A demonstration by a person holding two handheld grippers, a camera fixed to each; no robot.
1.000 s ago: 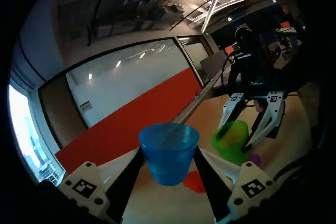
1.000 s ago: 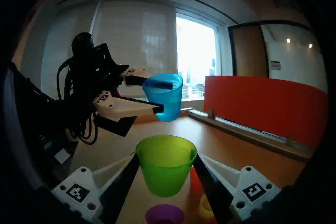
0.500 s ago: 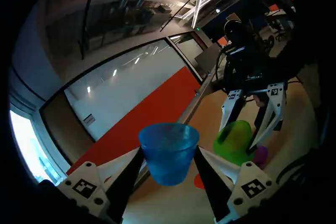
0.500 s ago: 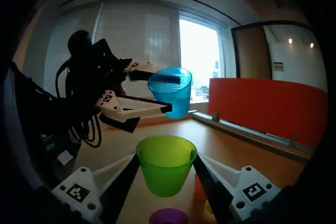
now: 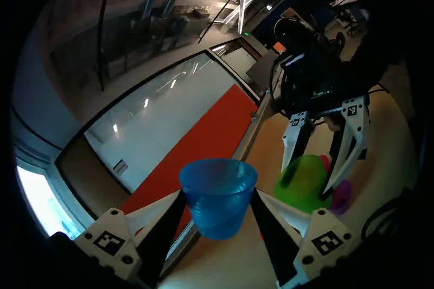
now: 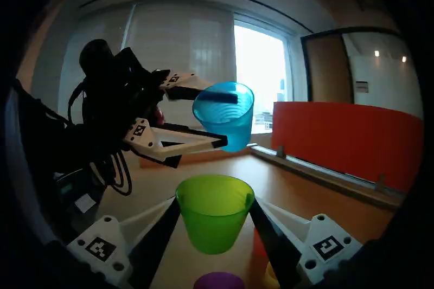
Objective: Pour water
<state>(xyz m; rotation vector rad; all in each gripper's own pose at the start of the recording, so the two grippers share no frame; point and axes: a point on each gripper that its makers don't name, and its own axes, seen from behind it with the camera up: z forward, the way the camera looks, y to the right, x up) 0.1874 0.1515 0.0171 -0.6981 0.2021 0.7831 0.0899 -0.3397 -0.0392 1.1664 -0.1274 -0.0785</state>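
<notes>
Ribbed blue cup (image 5: 218, 207) higher, tight in left tongs (image 5: 217, 193); smooth green cup (image 6: 215, 218) tight in right tongs (image 6: 214, 199)

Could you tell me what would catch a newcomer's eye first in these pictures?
First comes the blue cup, clamped in the left gripper and held tilted in the air above the wooden table. Next is the bright green cup, gripped by the right gripper lower down in the foreground of the right gripper view. Behind them a red panel stands along the table, beside a bright window.
</notes>
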